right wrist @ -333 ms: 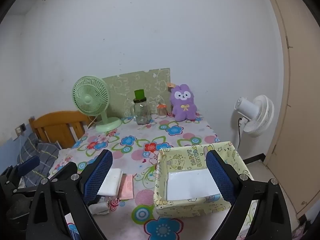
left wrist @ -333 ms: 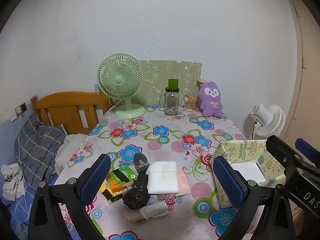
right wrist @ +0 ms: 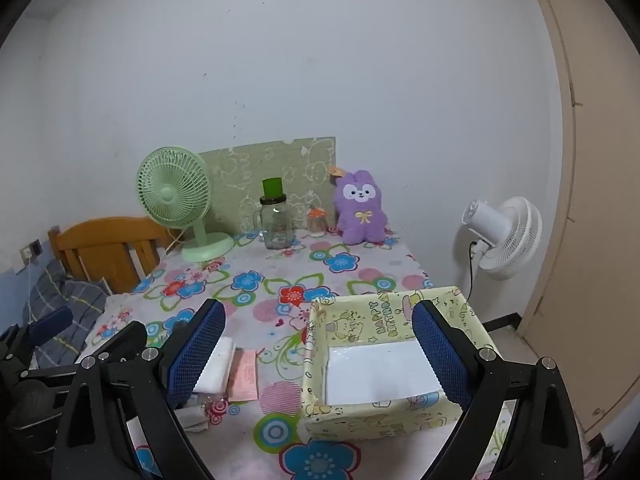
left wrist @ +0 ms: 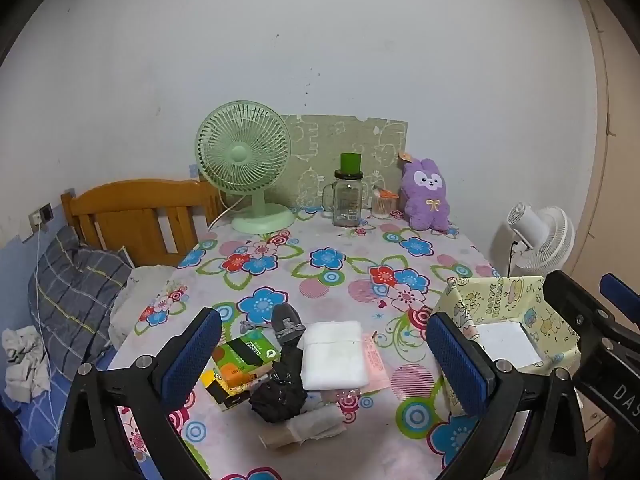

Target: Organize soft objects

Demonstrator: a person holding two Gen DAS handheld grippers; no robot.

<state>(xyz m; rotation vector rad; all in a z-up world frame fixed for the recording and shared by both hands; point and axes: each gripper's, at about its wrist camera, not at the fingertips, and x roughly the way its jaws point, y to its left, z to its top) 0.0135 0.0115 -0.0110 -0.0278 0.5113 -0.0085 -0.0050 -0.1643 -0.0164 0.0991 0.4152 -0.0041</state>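
Not started yet imo: both grippers (left wrist: 324, 364) (right wrist: 318, 354) wide, empty. Next, grab white towel (left wrist: 334, 354) near table's front edge, into box (right wrist: 384, 360).

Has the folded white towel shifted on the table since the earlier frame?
No. The white towel lies in the same spot beside the pink packet, near the yellow box.

Even indoor light, sharp centre, strong fisheye bend

Both views are evenly and fairly brightly lit, with a cool cast on the wall (left wrist: 360, 60). Shadows are soft and faint; the source itself is out of frame. No glare or motion blur. Corners fall to black, and the door frame (right wrist: 576, 160) bows hard toward the edge.
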